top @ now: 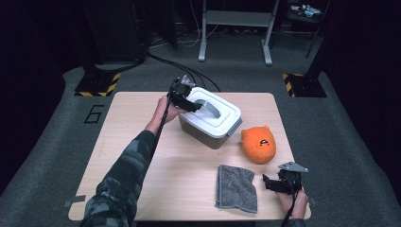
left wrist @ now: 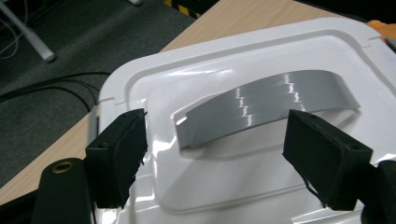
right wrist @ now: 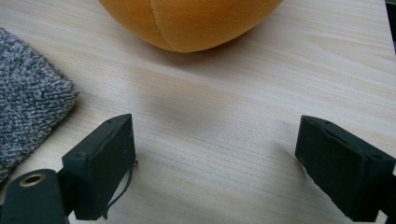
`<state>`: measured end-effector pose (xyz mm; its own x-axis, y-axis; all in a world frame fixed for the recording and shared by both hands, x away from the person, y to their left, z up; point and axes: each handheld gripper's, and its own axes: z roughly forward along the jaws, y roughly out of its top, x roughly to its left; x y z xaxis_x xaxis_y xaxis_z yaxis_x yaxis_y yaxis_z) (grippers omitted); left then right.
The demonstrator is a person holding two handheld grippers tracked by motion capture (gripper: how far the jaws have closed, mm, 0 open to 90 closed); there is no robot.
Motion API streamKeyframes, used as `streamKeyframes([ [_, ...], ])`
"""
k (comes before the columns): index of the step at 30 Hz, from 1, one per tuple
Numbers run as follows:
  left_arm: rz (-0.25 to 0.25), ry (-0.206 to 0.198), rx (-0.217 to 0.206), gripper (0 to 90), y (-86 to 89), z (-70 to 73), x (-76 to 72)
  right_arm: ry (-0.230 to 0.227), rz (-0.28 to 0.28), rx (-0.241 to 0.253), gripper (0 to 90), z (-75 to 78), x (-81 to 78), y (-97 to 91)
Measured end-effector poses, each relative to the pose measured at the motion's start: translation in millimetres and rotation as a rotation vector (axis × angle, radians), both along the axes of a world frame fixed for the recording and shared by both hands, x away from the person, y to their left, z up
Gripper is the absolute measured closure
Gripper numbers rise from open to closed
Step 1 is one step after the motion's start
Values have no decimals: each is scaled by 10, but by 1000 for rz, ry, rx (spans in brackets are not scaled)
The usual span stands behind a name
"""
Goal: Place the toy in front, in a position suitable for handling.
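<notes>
A grey storage box with a white lid (top: 210, 120) stands at the back middle of the wooden table (top: 184, 175). Its lid (left wrist: 243, 186) has a curved grey handle (left wrist: 266, 102) lying flat across it. My left gripper (top: 191, 105) hovers over the lid's left end, open (left wrist: 219, 128), with its jaws wide on either side of the handle and touching nothing. My right gripper (top: 270, 183) rests low at the front right of the table, open (right wrist: 215, 135) over bare wood.
An orange plush toy (top: 258, 144) (right wrist: 187, 18) lies right of the box, just ahead of my right gripper. A folded grey towel (top: 236, 187) (right wrist: 28, 88) lies at the front, left of that gripper. Cables and a metal stand are on the floor behind the table.
</notes>
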<state>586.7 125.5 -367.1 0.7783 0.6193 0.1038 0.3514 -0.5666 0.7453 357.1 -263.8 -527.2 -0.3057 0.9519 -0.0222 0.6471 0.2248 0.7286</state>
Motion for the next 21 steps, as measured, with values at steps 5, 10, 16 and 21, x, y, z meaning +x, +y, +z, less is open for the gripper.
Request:
streamKeyframes([
  [5,12,23,-11,203,1,-17,49,2,-4,8,116,1,0,4],
  [10,28,47,9,230,92,-59,96,1,0,6,117,0,1,2],
  [16,103,56,12,274,284,-121,142,-6,3,-1,118,-1,0,-3],
  [21,198,41,5,332,422,-130,164,-7,3,-2,118,-1,0,-2],
])
